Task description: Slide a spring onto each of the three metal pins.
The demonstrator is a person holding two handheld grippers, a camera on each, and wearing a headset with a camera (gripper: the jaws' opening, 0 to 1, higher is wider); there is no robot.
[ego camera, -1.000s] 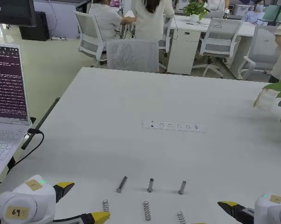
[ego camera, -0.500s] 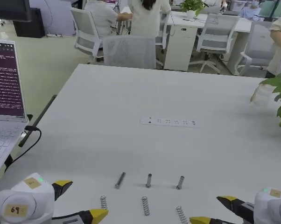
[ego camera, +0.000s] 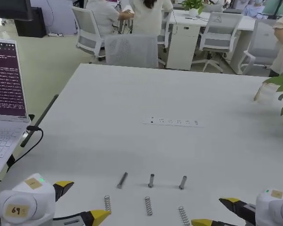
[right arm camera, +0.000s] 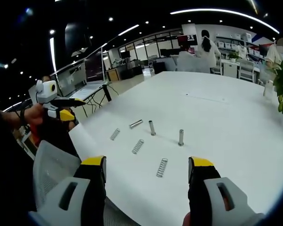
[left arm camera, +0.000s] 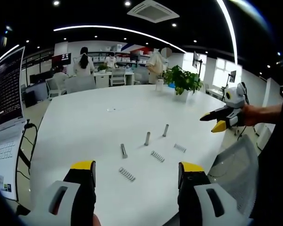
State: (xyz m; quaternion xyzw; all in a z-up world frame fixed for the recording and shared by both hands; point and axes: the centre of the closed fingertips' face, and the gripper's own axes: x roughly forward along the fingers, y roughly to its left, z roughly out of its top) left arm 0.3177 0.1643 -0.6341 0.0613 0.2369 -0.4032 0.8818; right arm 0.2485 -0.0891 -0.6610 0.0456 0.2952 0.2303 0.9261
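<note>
- White table noted in an open office; laptop at its left edge.
- Three pins set in a row near the front; three springs laid just before them.
- Left gripper and right gripper held agape, empty.

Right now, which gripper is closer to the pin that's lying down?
Left. The left gripper is close by, just left of the lying pin; the right gripper is farther off, on its right.

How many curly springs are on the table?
3. All lie loose on the table in a row near its front edge: the left spring, the middle spring and the right spring. None seems hidden.
</note>
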